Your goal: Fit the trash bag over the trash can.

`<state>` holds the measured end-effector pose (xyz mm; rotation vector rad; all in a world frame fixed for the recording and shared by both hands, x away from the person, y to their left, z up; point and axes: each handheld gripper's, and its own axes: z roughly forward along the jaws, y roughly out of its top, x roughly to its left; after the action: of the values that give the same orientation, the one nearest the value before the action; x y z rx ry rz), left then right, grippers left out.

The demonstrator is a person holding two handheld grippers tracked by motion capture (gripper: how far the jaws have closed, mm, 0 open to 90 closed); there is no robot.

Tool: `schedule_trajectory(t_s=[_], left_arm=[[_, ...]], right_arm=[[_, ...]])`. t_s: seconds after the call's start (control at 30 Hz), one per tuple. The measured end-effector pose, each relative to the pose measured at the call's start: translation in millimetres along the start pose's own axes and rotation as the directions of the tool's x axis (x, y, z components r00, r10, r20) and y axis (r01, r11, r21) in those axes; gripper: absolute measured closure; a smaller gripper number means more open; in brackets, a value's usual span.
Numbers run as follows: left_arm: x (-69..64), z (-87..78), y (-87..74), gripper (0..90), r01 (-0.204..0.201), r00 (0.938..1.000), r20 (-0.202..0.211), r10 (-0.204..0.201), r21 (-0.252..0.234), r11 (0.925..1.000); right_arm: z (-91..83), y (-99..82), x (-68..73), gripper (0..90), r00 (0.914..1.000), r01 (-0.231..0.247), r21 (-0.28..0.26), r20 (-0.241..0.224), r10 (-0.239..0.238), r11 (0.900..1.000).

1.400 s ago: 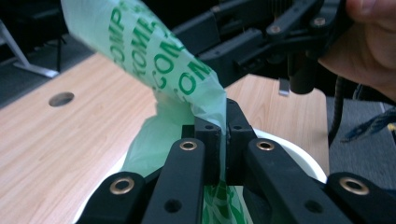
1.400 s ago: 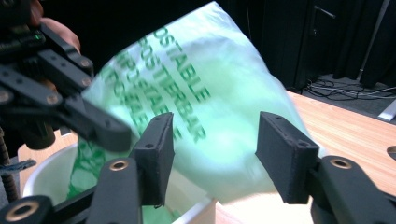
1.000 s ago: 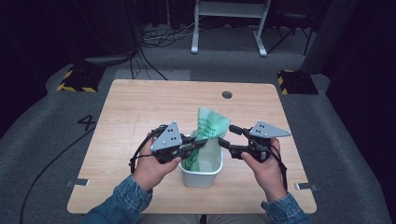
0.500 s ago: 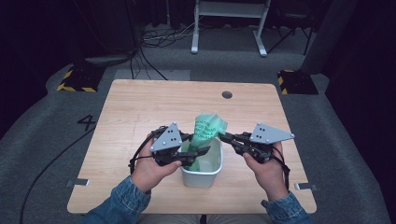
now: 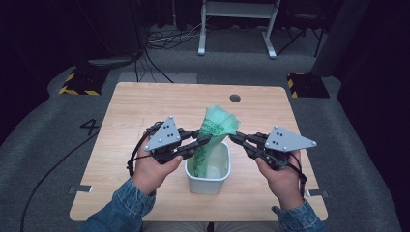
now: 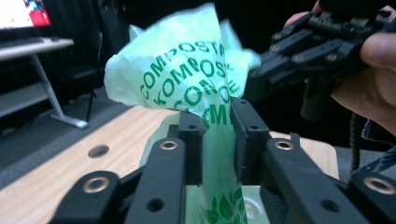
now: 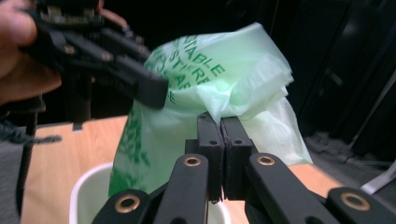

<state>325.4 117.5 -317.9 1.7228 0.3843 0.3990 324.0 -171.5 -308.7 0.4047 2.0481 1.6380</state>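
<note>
Standing half inside the white bin (image 5: 208, 173) near the table's (image 5: 125, 104) front edge, the green bag (image 5: 216, 126) is pinched by the right gripper (image 5: 234, 138) (jaws fully closed on film); the left gripper (image 5: 203, 140), jaws just narrowing, straddles it loosely, so lining remains unfinished.

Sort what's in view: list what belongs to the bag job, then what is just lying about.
In the job:
green compostable bag
white bin
left gripper
right gripper

Lying about:
white table frame
floor cables
yellow-black blocks
</note>
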Motion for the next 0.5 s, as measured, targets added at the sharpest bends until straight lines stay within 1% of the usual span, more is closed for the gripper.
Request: schedule_trajectory(t_s=[0.03, 0.07, 0.1, 0.13, 0.17, 0.2, 0.23, 0.27, 0.3, 0.33, 0.37, 0.4, 0.43, 0.47, 0.5], left_arm=[[-1.2, 0.7, -3.0, 73.6, -0.001, 1.0, 0.003, 0.001, 0.016, 0.9999], [-1.2, 1.3, -5.6, 73.6, -0.008, 1.0, 0.001, 0.008, 0.035, 0.9993], [-1.1, 2.2, -9.9, 72.7, -0.007, 1.0, -0.004, 0.008, 0.058, 0.9983], [-0.4, 2.9, -14.1, 70.3, 0.002, 1.0, -0.009, -0.001, 0.076, 0.9971], [1.2, 3.1, -17.7, 67.2, 0.028, 0.9996, -0.013, -0.027, 0.078, 0.9965], [2.3, 2.9, -18.6, 62.1, 0.048, 0.9988, -0.016, -0.047, 0.07, 0.9964], [4.1, 2.0, -18.0, 58.7, 0.066, 0.9977, -0.021, -0.065, 0.056, 0.9962], [6.0, 1.3, -16.0, 57.3, 0.075, 0.9969, -0.026, -0.074, 0.038, 0.9964], [8.2, 0.5, -13.0, 57.6, 0.072, 0.997, -0.031, -0.071, 0.029, 0.997], [9.2, 0.3, -9.8, 57.6, 0.075, 0.9967, -0.033, -0.074, 0.025, 0.9969], [11.4, -0.1, -4.7, 62.3, 0.064, 0.9974, -0.034, -0.063, 0.022, 0.9977], [11.4, -0.1, -4.7, 65.9, 0.064, 0.9974, -0.034, -0.063, 0.022, 0.9977], [12.0, -0.9, -4.1, 70.8, 0.06, 0.9975, -0.038, -0.06, 0.019, 0.998], [12.5, -2.2, -5.4, 74.7, 0.056, 0.9974, -0.045, -0.055, 0.021, 0.9982], [12.5, -2.2, -5.4, 76.5, 0.056, 0.9974, -0.045, -0.055, 0.021, 0.9982]], right_arm=[[-3.7, 5.2, 2.3, 89.2, 0.9997, 0.021, -0.011, 0.012, -0.021, 0.9997], [-3.7, 5.2, 2.3, 89.2, 0.9997, 0.021, -0.011, 0.012, -0.021, 0.9997], [-3.2, 4.4, 3.1, 89.2, 0.9997, 0.021, -0.003, 0.007, -0.021, 0.9998], [-0.9, 1.4, 4.0, 89.2, 0.9998, 0.019, 0.015, 0.0, -0.019, 0.9997], [1.9, -2.9, 4.8, 89.2, 0.9999, 0.014, 0.038, -0.007, -0.014, 0.9992], [4.9, -8.3, 5.4, 89.2, 0.9999, 0.005, 0.05, -0.016, -0.004, 0.9987], [6.0, -10.4, 5.9, 89.2, 0.9998, 0.002, 0.054, -0.022, -0.001, 0.9985], [7.0, -11.8, 6.9, 89.2, 0.9996, 0.0, 0.053, -0.027, 0.002, 0.9986], [8.9, -10.4, 9.7, 89.1, 0.9991, 0.005, 0.045, -0.042, -0.003, 0.999], [8.9, -10.4, 9.7, 89.1, 0.9991, 0.005, 0.045, -0.042, -0.003, 0.999], [11.2, -6.0, 13.6, 89.0, 0.998, 0.025, 0.047, -0.058, -0.022, 0.9986], [11.2, -6.0, 13.6, 89.0, 0.998, 0.025, 0.047, -0.058, -0.022, 0.9986], [11.9, -3.5, 15.9, 88.9, 0.9972, 0.04, 0.049, -0.066, -0.037, 0.998], [11.5, -2.9, 16.5, 89.0, 0.9969, 0.043, 0.048, -0.068, -0.04, 0.9979], [11.5, -2.9, 16.5, 89.0, 0.9969, 0.043, 0.048, -0.068, -0.04, 0.9979]])
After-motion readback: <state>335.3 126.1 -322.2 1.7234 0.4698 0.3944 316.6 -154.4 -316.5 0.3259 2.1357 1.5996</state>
